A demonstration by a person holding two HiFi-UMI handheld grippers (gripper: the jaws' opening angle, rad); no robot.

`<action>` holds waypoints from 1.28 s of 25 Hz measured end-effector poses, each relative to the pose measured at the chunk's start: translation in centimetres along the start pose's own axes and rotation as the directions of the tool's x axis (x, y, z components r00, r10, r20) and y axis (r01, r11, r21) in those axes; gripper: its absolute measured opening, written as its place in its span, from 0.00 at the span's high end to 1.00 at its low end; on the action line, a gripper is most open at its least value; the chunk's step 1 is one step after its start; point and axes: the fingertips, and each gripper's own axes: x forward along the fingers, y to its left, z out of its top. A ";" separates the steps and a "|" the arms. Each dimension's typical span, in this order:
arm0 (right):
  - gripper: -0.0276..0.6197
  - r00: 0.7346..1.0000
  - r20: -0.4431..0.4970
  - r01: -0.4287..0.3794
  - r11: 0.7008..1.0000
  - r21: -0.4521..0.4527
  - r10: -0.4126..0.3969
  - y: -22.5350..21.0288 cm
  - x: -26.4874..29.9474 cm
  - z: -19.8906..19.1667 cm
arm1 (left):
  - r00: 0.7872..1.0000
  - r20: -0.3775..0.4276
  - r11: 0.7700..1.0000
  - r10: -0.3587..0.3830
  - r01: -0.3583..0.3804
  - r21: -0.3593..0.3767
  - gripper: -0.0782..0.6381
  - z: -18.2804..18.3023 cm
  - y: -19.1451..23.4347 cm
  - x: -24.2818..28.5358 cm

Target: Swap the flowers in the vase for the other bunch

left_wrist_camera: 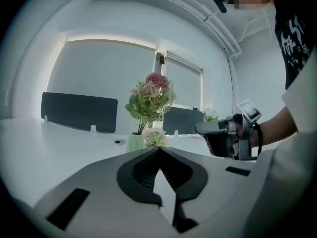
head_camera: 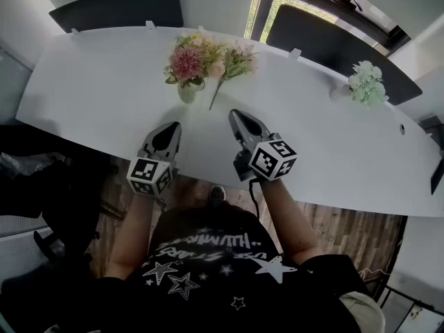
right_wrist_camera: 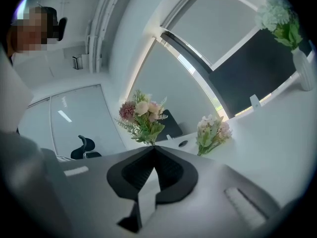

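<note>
With both pairs of jaws closed on nothing, the left gripper (head_camera: 171, 129) sits directly below the vase (head_camera: 187, 93) of flowers (head_camera: 186, 60) at upper centre, while the loose bunch (head_camera: 234, 62) lies just right of it, stem slanting down-left, nearer the right gripper (head_camera: 237, 116).

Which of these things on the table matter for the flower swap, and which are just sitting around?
For the job:
green vase
pink bouquet standing in it
loose bunch lying beside the vase

Lying about:
pale green bouquet at the far right
dark dividers along the far edge
</note>
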 end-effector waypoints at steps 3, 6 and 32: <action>0.95 1.000 0.018 0.024 1.000 -0.003 -0.024 0.4 -0.4 0.2 | 1.000 0.018 1.000 -0.016 0.016 0.005 0.88 0.4 -0.2 -0.8; 0.95 0.999 0.021 0.050 0.999 -0.010 -0.049 1.6 -0.8 -0.3 | 0.999 0.033 1.000 -0.028 0.028 0.001 0.88 0.8 0.0 -2.2; 0.95 0.987 0.052 0.157 0.980 -0.121 -0.152 18.7 -12.7 -8.2 | 0.989 0.081 0.993 -0.122 0.121 0.012 0.88 -1.1 -4.7 -21.0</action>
